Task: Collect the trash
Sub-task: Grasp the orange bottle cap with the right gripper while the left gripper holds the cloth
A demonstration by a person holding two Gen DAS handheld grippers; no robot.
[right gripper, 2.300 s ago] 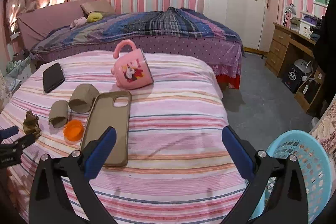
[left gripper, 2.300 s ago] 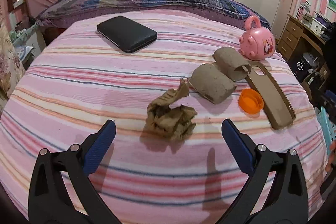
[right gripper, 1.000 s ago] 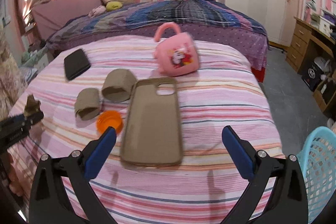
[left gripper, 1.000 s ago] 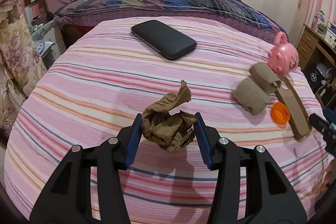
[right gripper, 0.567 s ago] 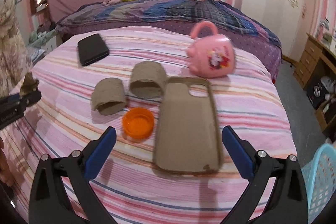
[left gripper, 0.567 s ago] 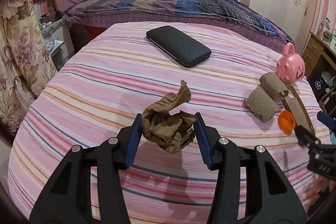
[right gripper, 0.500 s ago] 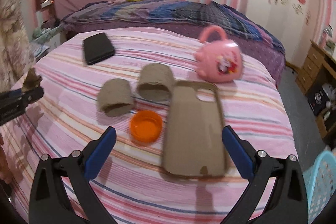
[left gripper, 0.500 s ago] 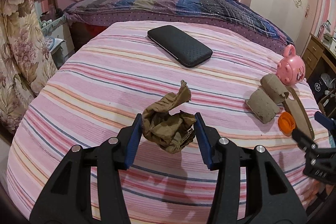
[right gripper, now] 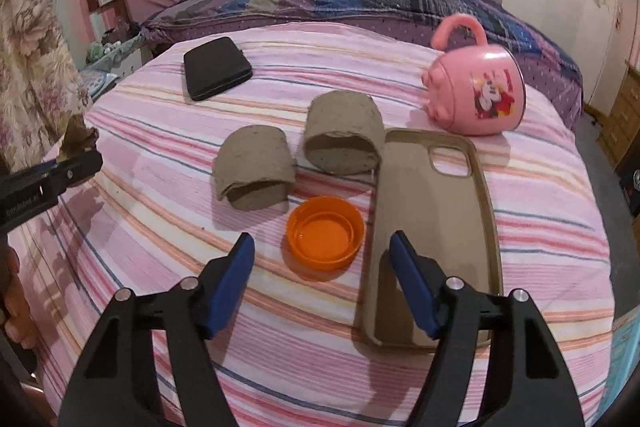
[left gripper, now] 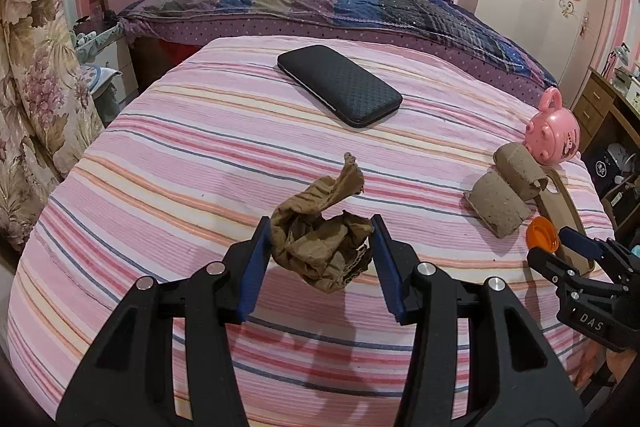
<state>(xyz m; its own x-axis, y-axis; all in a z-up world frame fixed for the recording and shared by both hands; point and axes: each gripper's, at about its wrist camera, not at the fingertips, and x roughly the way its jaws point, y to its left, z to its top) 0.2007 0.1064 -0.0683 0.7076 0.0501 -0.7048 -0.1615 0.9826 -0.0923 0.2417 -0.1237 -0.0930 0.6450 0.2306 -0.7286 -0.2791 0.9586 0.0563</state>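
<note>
Our left gripper (left gripper: 320, 259) has lifted the crumpled paper (left gripper: 320, 247), jaws clamped; our right gripper (right gripper: 322, 279), jaws apart, has closed on the orange cap (right gripper: 325, 238).

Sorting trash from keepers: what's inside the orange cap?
Nothing: the orange cap lies open side up on the striped cover, its hollow bare. What's beneath it is hidden. The right gripper hovers open.

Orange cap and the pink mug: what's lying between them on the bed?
In the right wrist view, the tan phone case lies between the orange cap and the pink mug, its camera-cutout end toward the mug.
</note>
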